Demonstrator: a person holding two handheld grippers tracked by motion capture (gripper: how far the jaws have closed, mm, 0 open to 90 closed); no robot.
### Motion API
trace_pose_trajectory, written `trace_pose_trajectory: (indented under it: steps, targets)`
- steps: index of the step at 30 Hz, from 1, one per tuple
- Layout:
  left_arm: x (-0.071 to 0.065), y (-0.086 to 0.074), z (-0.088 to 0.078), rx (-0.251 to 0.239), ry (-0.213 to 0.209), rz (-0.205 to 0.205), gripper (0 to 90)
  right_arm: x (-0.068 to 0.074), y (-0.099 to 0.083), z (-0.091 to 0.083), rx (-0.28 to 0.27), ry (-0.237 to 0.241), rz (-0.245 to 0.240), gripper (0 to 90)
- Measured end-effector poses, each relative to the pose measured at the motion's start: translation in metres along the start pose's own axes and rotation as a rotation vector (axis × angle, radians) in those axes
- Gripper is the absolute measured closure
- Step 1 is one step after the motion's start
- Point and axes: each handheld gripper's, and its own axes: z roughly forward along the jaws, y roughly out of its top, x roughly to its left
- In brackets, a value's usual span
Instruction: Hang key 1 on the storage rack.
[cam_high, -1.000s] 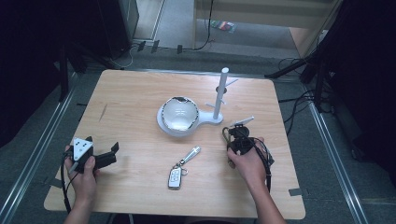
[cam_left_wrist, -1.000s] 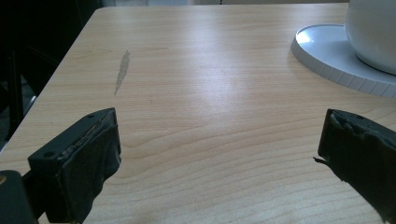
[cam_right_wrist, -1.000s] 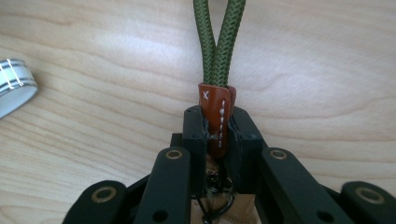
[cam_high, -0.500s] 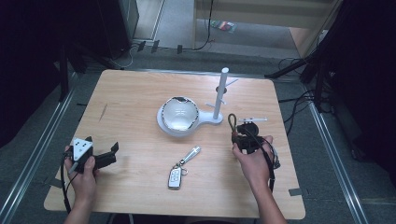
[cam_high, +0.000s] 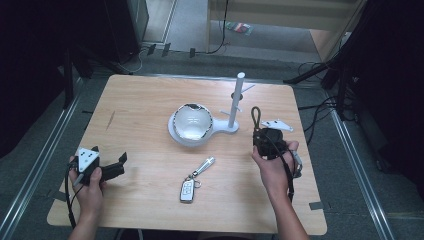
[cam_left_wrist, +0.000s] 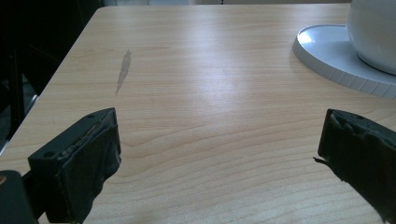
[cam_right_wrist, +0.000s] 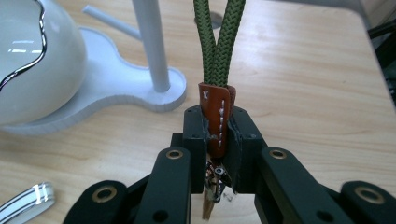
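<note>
**Loop May Miss the Peg**

Just right of the white stand (cam_high: 235, 107), above the table (cam_high: 140, 105): right gripper (cam_right_wrist: 217, 140) pinched tight on green cord keychain (cam_right_wrist: 215, 51), loop up. Could bump the stand and tip it. Far left: left gripper (cam_left_wrist: 219, 154) wide open, empty.

Green braided cord loop (cam_right_wrist: 218, 42) with brown stitched leather tab, upright, pinched between jaws.

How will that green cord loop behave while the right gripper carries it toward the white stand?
The green cord loop probably holds its shape: it stands upright above the right gripper without drooping, so the thick braid seems fairly stiff. The gripper is shut on the stitched brown leather tab, which looks grippy, so slipping seems unlikely. It looks light, though whatever hangs below may swing.
</note>
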Motion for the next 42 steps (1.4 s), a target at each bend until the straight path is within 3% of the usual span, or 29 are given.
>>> trace_pose_trajectory:
  steps: [7,10,17,31,42]
  targets:
    - [-0.001,0.000,0.000,0.002,0.007,0.007,0.0,-0.003,0.005,-0.002,-0.071,-0.040,0.008,80.1]
    - [-0.001,0.000,0.001,0.006,0.014,0.010,0.0,-0.002,0.009,-0.002,-0.110,-0.074,-0.014,80.2]
    - [-0.002,0.000,0.001,0.006,0.014,0.010,0.0,-0.001,0.018,0.002,-0.146,-0.139,-0.041,80.0]
    - [-0.001,0.000,0.001,0.009,0.026,0.002,0.0,0.002,0.036,0.015,-0.157,-0.179,-0.052,79.6]
    - [-0.001,0.001,0.002,0.011,0.032,-0.004,0.0,0.007,0.045,0.020,-0.157,-0.174,-0.069,79.5]
